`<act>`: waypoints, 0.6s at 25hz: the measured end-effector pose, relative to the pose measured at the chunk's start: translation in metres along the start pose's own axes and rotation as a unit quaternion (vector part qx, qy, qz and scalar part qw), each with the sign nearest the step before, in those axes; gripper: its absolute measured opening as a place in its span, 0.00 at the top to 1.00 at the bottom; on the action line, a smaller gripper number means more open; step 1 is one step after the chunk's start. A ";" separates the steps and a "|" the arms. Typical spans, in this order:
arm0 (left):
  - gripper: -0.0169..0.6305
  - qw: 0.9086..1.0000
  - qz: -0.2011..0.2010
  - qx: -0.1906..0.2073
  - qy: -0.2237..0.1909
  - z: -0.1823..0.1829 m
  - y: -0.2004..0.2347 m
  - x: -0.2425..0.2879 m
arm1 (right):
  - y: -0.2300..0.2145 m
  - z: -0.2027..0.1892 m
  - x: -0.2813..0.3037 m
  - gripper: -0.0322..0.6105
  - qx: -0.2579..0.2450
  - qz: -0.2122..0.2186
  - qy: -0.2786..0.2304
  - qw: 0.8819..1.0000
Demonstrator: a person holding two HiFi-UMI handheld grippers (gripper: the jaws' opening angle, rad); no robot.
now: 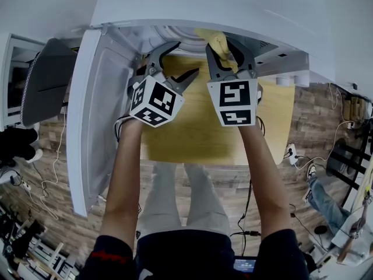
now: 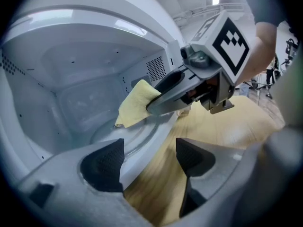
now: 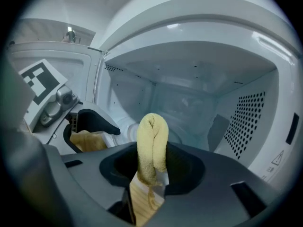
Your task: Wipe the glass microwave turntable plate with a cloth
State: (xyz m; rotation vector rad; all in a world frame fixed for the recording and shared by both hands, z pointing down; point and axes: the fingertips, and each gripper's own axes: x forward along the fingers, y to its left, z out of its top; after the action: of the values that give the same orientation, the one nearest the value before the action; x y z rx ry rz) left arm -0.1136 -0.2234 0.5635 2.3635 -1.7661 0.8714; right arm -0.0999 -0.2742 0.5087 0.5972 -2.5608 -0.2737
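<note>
The glass turntable plate (image 2: 124, 132) lies on the floor of the open white microwave (image 1: 192, 4), seen dimly through the opening. A folded yellow cloth (image 3: 152, 143) is pinched between the jaws of my right gripper (image 3: 151, 170), which is shut on it. In the head view that right gripper (image 1: 221, 46) reaches into the oven mouth with the cloth (image 1: 218, 39) at its tip. From the left gripper view the cloth (image 2: 136, 103) hangs just above the plate's near rim. My left gripper (image 2: 147, 159) is open and holds nothing, at the oven's front edge beside the right one. It shows in the head view as the left gripper (image 1: 176, 65).
The microwave door (image 1: 93, 115) is swung open to the left. The oven stands on a light wooden table (image 1: 192, 127). Perforated vents (image 3: 246, 119) line the right inner wall. Cables and clutter lie on the wood-pattern floor (image 1: 46, 174) around the table.
</note>
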 end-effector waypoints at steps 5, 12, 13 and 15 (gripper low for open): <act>0.45 1.000 -0.001 -0.001 -0.001 0.000 0.000 0.001 | 0.000 -0.002 0.013 0.73 -0.008 0.004 0.010 1.000; 0.45 1.000 0.002 -0.005 -0.007 0.001 0.000 0.001 | -0.001 0.002 0.029 0.72 -0.017 -0.008 0.018 1.000; 0.45 1.000 0.003 -0.006 -0.009 0.001 0.000 0.000 | -0.002 0.002 0.030 0.72 -0.016 -0.011 0.019 1.000; 0.45 1.000 0.003 -0.009 -0.011 0.002 0.000 0.000 | -0.003 0.002 0.033 0.72 -0.016 -0.016 0.021 1.000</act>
State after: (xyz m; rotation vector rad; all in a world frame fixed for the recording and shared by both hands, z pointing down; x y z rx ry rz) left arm -0.1134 -0.2238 0.5619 2.3677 -1.7817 0.8307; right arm -0.1258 -0.2924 0.5195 0.6264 -2.5039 -0.3093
